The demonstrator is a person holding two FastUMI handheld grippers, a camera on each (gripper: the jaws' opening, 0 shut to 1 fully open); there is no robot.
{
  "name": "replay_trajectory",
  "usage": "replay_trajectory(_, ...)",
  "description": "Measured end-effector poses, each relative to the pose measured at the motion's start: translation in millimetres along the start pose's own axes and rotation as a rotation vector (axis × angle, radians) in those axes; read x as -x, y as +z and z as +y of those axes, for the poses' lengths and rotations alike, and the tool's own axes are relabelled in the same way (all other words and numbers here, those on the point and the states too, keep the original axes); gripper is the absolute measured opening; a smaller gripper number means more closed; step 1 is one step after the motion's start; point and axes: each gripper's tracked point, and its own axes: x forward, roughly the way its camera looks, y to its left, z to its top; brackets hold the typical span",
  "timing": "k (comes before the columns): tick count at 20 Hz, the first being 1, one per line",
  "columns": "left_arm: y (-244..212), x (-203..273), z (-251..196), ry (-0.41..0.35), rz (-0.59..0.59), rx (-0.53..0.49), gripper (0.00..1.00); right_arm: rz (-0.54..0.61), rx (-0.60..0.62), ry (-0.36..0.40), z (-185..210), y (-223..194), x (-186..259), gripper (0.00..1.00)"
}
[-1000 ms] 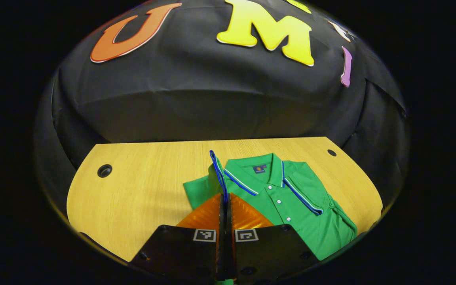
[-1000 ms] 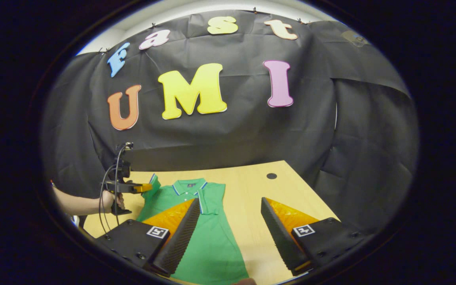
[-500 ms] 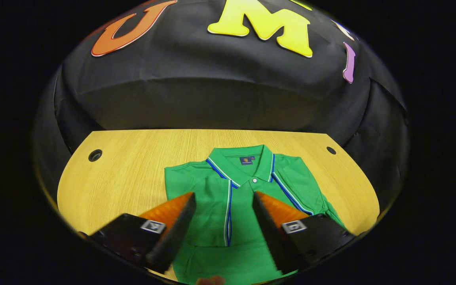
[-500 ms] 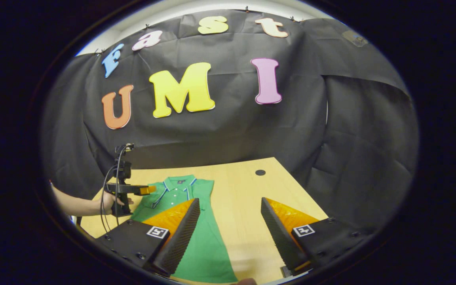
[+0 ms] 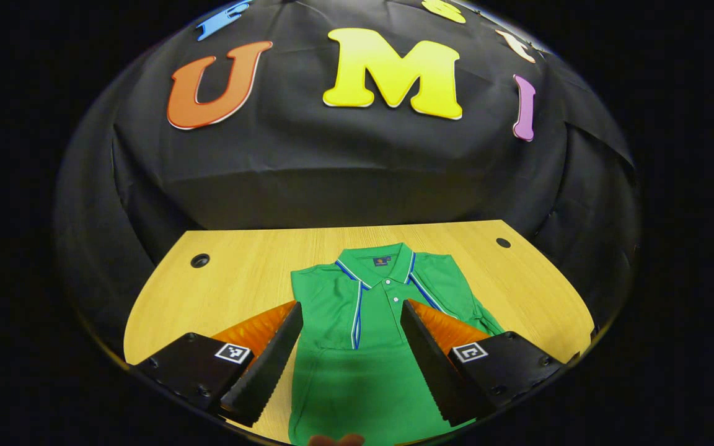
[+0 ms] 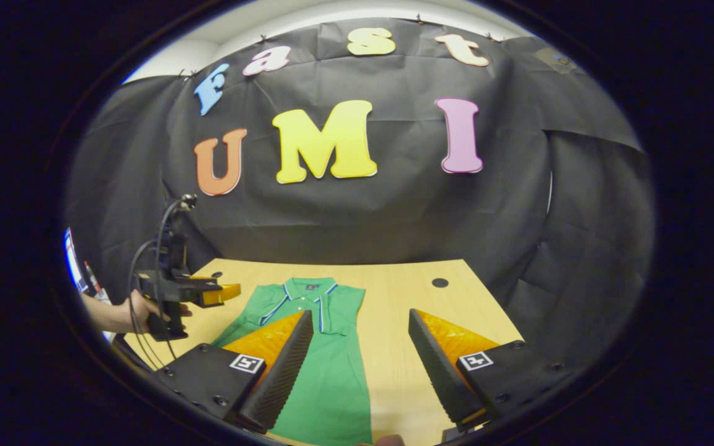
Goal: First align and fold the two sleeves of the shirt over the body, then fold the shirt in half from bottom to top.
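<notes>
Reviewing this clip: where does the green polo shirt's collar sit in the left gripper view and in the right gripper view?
Left gripper view: the collar sits centre, just above the open gripper's fingers.
Right gripper view: the collar sits left of centre, above that gripper's left finger.
Shared landmark: the table's round cable hole, to the collar's right.

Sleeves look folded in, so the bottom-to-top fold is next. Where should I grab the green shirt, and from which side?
Probably the hem of the green shirt, at its two near corners, coming from the table's near edge. The shirt lies flat, collar far, hem nearest both grippers. The left gripper and right gripper have open jaws; the hem itself is barely visible.
</notes>
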Motion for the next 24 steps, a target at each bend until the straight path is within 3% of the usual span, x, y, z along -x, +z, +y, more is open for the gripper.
replay_trajectory(1,-1,15,1,0.01,-0.01,0.017,1.0,0.003,0.006,0.011,3,-3,-1,0.93)
replay_trajectory(2,-3,30,2,0.016,-0.017,0.03,1.0,0.009,0.0,0.024,4,-6,-3,0.98)
replay_trajectory(4,-9,60,7,0.034,-0.033,0.037,1.0,0.035,-0.008,0.048,5,-18,-4,0.93)
replay_trajectory(6,-26,83,8,0.039,-0.03,0.015,1.0,0.073,0.004,0.064,2,-34,-4,0.98)
replay_trajectory(7,-37,93,10,0.042,-0.024,-0.003,1.0,0.094,0.008,0.066,-1,-42,-3,0.93)
replay_trajectory(9,-69,107,10,0.04,0.032,-0.012,1.0,0.138,0.002,0.083,-4,-61,0,0.98)
replay_trajectory(11,-105,124,6,0.02,0.102,-0.008,1.0,0.183,-0.026,0.097,-7,-82,7,0.93)
replay_trajectory(12,-121,131,3,0.004,0.134,-0.01,1.0,0.209,-0.025,0.096,-10,-95,10,0.98)
replay_trajectory(14,-155,146,2,-0.024,0.21,-0.02,1.0,0.276,0.005,0.098,-13,-126,21,0.93)
replay_trajectory(15,-173,155,4,-0.034,0.246,-0.032,1.0,0.315,0.024,0.102,-14,-142,27,0.98)
replay_trajectory(17,-202,170,8,-0.049,0.313,-0.052,1.0,0.404,0.041,0.12,-12,-178,39,0.98)
replay_trajectory(18,-216,176,10,-0.055,0.349,-0.057,1.0,0.445,0.045,0.12,-12,-196,45,0.93)
replay_trajectory(19,-230,182,10,-0.062,0.38,-0.056,1.0,0.481,0.05,0.116,-13,-211,49,0.98)
replay_trajectory(21,-255,187,11,-0.066,0.438,-0.048,1.0,0.542,0.083,0.082,-21,-238,61,0.98)
replay_trajectory(23,-278,193,17,-0.052,0.476,-0.054,1.0,0.592,0.125,0.066,-23,-263,69,0.98)
replay_trajectory(24,-285,195,19,-0.047,0.487,-0.056,1.0,0.616,0.145,0.062,-24,-273,72,0.93)
